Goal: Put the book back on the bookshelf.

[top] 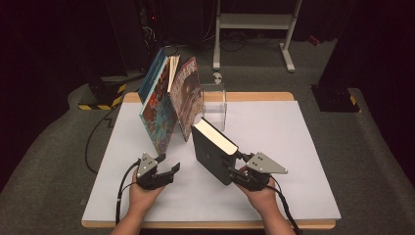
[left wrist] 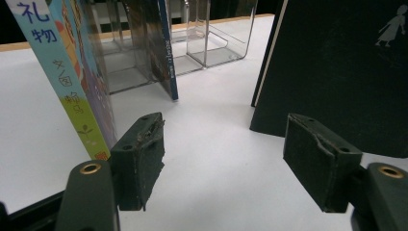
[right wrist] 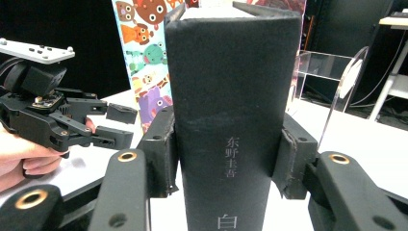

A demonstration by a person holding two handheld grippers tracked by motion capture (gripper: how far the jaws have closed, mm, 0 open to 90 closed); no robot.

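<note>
A thick black book (top: 210,152) stands upright on the white table (top: 279,132), spine toward me. My right gripper (top: 234,167) is shut on it, its pads pressing both covers beside the spine (right wrist: 231,96). My left gripper (top: 168,163) rests to the left of the book, open with nothing between its jaws (left wrist: 226,159); the black cover (left wrist: 337,72) rises to its right. Two colourful picture books (top: 159,107) (top: 188,95) lean against a clear acrylic stand (top: 215,105) behind it. From the right gripper view the left gripper (right wrist: 115,125) shows at the left, held by a hand.
The colourful book's spine (left wrist: 72,82) stands just left of my left jaw. Bare white table lies to the right of the black book. Behind the table are a white metal frame (top: 254,22), a yellow-and-black striped base (top: 100,100) and dark floor.
</note>
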